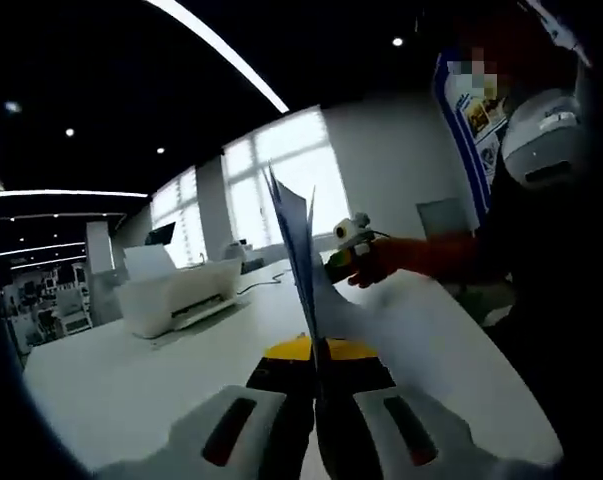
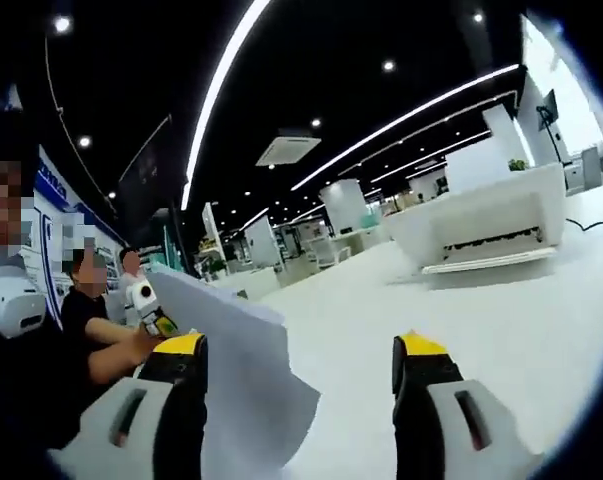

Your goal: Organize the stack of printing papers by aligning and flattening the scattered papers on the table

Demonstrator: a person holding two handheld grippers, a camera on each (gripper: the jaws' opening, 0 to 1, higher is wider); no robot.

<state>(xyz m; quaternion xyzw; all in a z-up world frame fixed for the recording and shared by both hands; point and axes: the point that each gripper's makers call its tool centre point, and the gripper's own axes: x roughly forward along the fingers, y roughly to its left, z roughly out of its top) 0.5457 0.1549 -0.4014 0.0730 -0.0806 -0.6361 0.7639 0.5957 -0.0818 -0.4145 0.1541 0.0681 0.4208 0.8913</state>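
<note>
Papers [image 1: 303, 262] are pinched edge-up between the left gripper [image 1: 317, 400] jaws, prob. for squaring on the table [image 1: 131, 380]; right gripper [image 2: 299, 400] is spread, sheets beside its left jaw.

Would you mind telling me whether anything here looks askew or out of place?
Yes: the papers are not lying flat on the table. The left claw is shut on them, holding them up on edge, their top edges fanned and uneven. The right claw is open beside the sheet.
</note>
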